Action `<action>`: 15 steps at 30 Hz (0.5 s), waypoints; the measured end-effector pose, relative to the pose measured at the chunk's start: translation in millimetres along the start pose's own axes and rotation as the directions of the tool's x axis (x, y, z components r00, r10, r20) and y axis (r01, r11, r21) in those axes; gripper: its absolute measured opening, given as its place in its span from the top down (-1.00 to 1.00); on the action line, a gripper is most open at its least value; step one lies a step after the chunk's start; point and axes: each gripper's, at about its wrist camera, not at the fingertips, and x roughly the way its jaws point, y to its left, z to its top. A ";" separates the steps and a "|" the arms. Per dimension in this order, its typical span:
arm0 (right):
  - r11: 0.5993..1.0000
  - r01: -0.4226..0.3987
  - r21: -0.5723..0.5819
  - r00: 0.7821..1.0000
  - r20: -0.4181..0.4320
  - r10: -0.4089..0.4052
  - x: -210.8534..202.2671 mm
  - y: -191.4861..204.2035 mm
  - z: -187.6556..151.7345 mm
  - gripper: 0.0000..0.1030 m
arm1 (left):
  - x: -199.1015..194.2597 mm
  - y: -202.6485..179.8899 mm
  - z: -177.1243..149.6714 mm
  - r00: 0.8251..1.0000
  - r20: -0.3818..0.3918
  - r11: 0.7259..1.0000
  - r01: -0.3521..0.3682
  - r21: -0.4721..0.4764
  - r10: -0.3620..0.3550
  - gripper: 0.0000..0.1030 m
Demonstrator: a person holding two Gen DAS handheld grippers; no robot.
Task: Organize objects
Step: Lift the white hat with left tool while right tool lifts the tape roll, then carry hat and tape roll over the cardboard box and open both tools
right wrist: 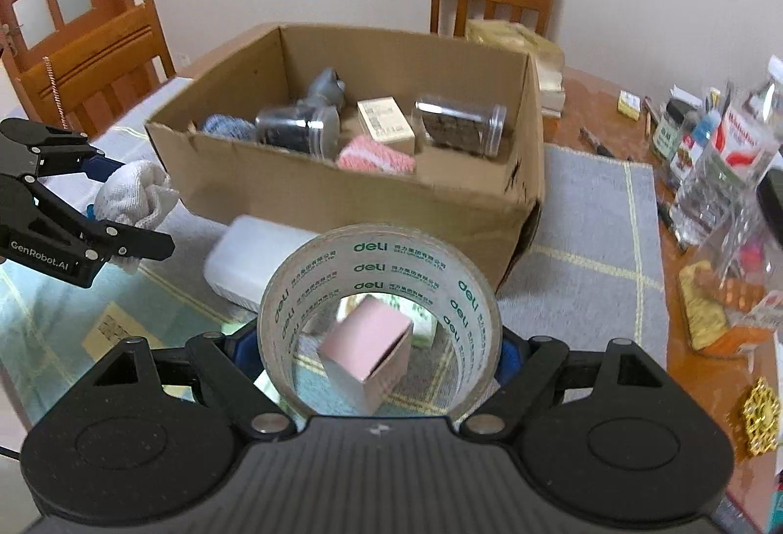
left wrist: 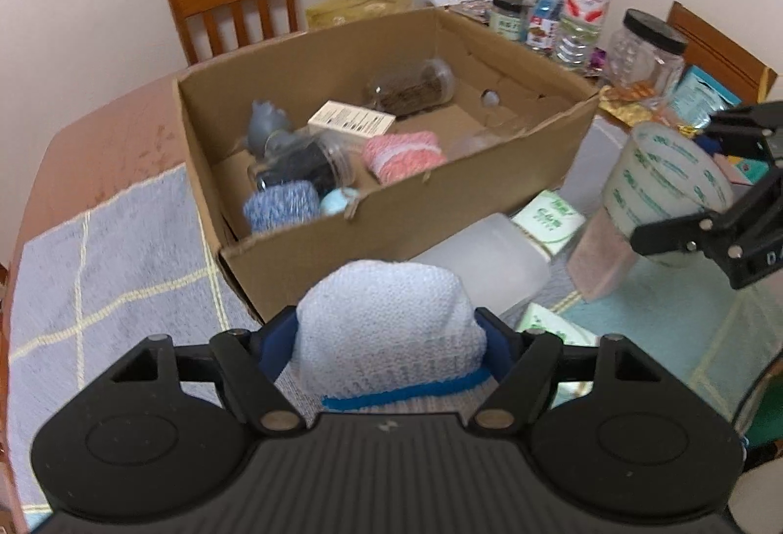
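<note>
Near the open box (right wrist: 342,191), right gripper (right wrist: 381,338) clamped on a "deli"-printed tape roll (right wrist: 381,269), left gripper (left wrist: 389,338) marked "GenRobot.AI" gripping a white knit cloth (left wrist: 386,313), pink carton (right wrist: 367,353) beneath the roll.

Left wrist view: looks steeply down along its fingers, close over the table, cardboard box (left wrist: 391,201) at 12 o'clock, other gripper at 3 o'clock. Right wrist view: same downward tilt, box (right wrist: 352,191) at 12 o'clock, other gripper at 9 o'clock. Both share the box and its contents.
</note>
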 end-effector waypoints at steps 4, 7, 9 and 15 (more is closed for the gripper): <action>1.000 -0.013 -0.014 1.000 0.011 0.013 -14.0 0.4 13.7 -0.72 | -21.4 -2.4 12.7 1.000 0.022 1.000 0.010 0.027 -0.010 -0.45; 1.000 -0.023 -0.016 0.999 0.023 0.023 -22.0 0.4 22.9 -0.72 | -34.1 -3.9 26.0 0.998 0.056 0.999 0.018 0.040 -0.020 -0.46; 0.999 -0.031 -0.022 0.999 0.035 0.031 -26.5 -0.2 30.4 -0.72 | -38.9 -3.8 35.6 0.997 0.076 0.999 0.021 0.042 -0.024 -0.46; 0.999 -0.027 -0.046 0.998 0.054 0.029 -24.2 -4.5 53.7 -0.72 | -38.6 0.2 67.1 0.993 0.120 0.999 0.005 0.045 -0.010 -0.46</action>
